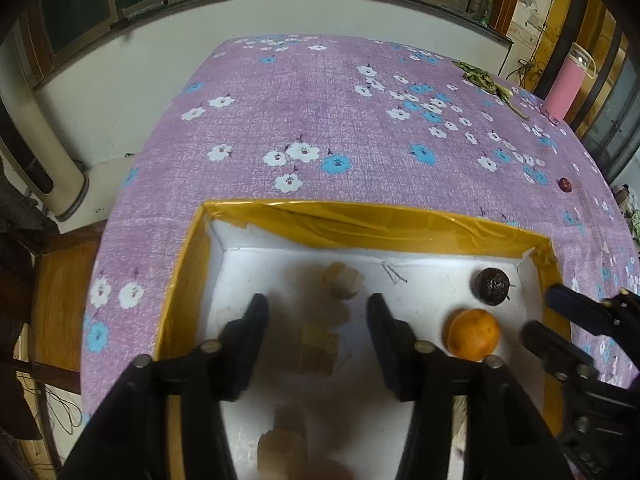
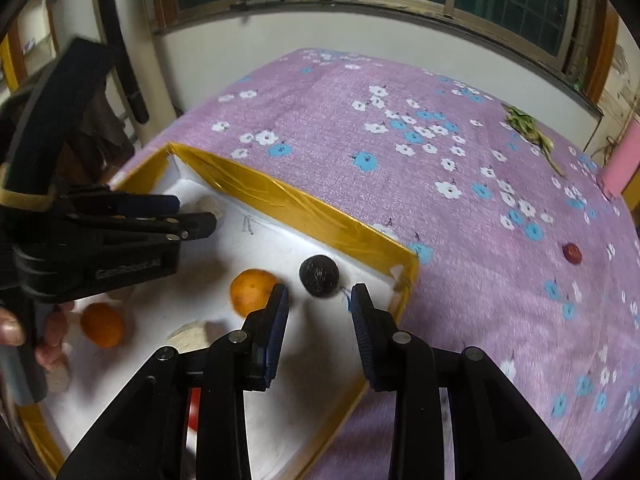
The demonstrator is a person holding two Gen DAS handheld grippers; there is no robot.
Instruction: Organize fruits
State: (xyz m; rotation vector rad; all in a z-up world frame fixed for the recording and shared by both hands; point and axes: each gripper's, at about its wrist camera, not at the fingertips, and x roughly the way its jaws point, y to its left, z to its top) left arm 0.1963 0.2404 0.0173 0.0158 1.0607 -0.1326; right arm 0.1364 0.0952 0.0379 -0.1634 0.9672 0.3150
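Note:
A yellow-rimmed box [image 1: 360, 216] with a white floor sits at the near edge of the table; it also shows in the right wrist view [image 2: 296, 204]. Inside lie an orange [image 1: 474, 334], a dark wrinkled fruit [image 1: 492, 286] and a second orange [image 2: 102, 325]. The first orange [image 2: 254, 290] and dark fruit [image 2: 319, 274] show in the right wrist view too. My left gripper [image 1: 318, 300] is open and empty above the box floor. My right gripper [image 2: 320, 290] is open and empty over the box's right end, near the dark fruit. A small red fruit [image 2: 572, 253] lies on the cloth at the right.
Purple flowered cloth [image 1: 340, 120] covers the table. Dried green leaves [image 1: 486, 82] and a pink bottle [image 1: 568, 84] stand at the far right. Brownish stains mark the box floor [image 1: 340, 280]. A window runs along the back wall.

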